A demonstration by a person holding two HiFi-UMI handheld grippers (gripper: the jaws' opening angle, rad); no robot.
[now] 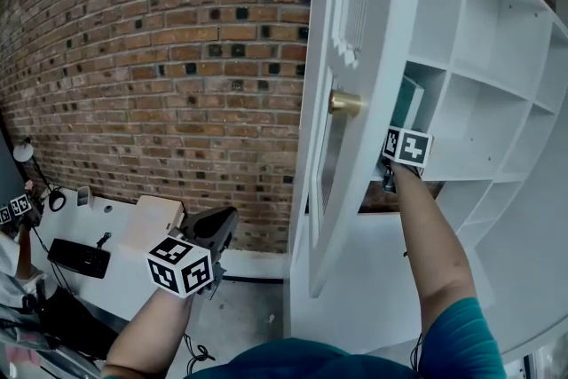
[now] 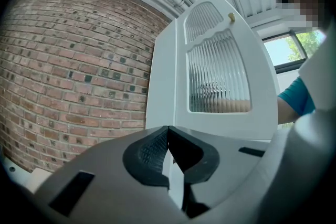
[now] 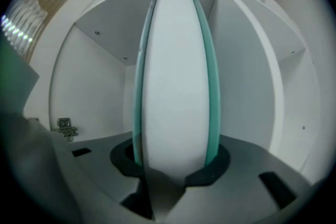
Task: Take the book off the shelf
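Note:
A book [image 3: 176,76] with teal covers and white page edges stands upright in a compartment of the white shelf unit [image 3: 94,86]. In the right gripper view the page edges face me. My right gripper [image 3: 176,157] is shut on it, one dark pad against each cover. In the head view the teal book [image 1: 410,102] shows just past the open cabinet door [image 1: 355,31]. My right gripper [image 1: 397,166] reaches into that compartment, its fingertips hidden behind the door. My left gripper [image 1: 216,232] hangs low at the left, away from the shelf. In its own view the left gripper [image 2: 168,136] is shut on nothing.
The door with ribbed glass [image 2: 216,76] and a brass knob [image 1: 344,103] stands open just left of my right arm. A brick wall [image 1: 160,49] fills the left. A white desk [image 1: 98,257] with a keyboard [image 1: 78,258] sits at lower left. Other shelf compartments [image 1: 497,102] hold nothing.

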